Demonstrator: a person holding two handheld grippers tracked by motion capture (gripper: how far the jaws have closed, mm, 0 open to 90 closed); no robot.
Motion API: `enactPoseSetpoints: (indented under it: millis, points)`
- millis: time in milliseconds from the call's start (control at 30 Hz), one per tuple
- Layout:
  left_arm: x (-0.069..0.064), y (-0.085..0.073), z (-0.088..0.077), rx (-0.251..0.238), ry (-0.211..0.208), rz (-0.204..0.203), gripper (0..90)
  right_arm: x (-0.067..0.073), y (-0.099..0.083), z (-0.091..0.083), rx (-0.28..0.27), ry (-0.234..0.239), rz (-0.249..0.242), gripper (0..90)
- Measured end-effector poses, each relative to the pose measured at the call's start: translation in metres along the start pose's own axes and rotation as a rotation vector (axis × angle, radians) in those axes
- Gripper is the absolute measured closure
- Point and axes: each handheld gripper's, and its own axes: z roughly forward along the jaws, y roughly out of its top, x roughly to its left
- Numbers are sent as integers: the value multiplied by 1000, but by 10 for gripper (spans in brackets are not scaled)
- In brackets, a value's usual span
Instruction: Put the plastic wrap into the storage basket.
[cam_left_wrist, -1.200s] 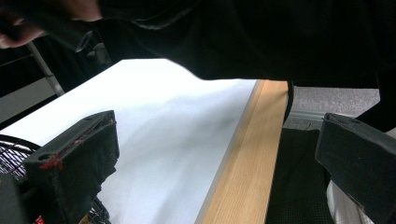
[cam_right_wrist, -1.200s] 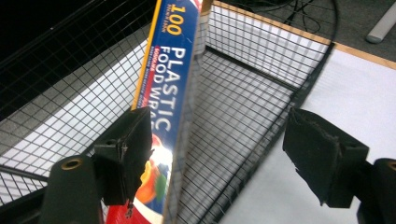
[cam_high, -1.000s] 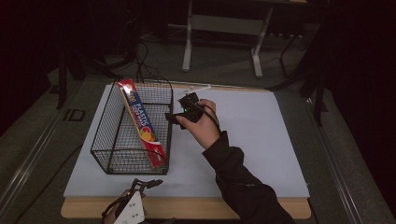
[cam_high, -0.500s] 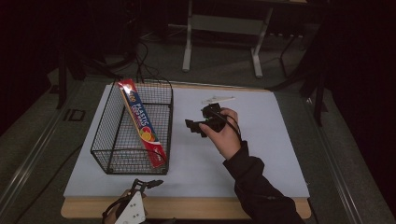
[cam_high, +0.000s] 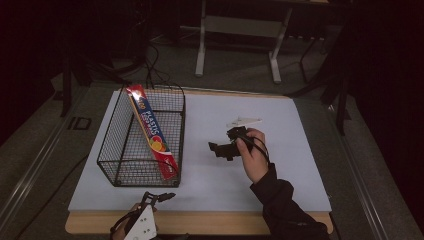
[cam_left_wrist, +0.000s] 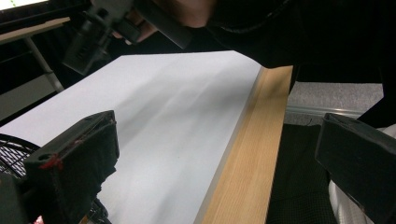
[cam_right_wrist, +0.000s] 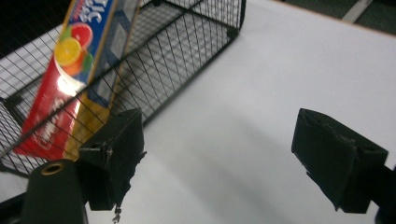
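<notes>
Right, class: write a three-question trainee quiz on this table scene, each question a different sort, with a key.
1. True or false: the plastic wrap box lies flat on the white table top.
2. The right claw is: A) shut on the box, B) open over the table, C) inside the wire basket.
3. Fill in: the left claw sits near the table's ___ edge.

Key: 1 false, it leans in the basket; 2 B; 3 near.

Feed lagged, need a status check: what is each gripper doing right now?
Left gripper: open, holding nothing.
Right gripper: open, holding nothing.
</notes>
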Motion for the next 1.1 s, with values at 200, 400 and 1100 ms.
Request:
enactPoseSetpoints:
  millis: [200,400,1100]
  points:
    - [0,0,1,2,0,1,1,-6,-18,4,32,4,21,169]
    - [0,0,1,4,-1,-2,1,-10,-33,7,60,15,32,169]
    - [-1,0,2,10,3,2,1,-18,-79,-10,54,14,33,170]
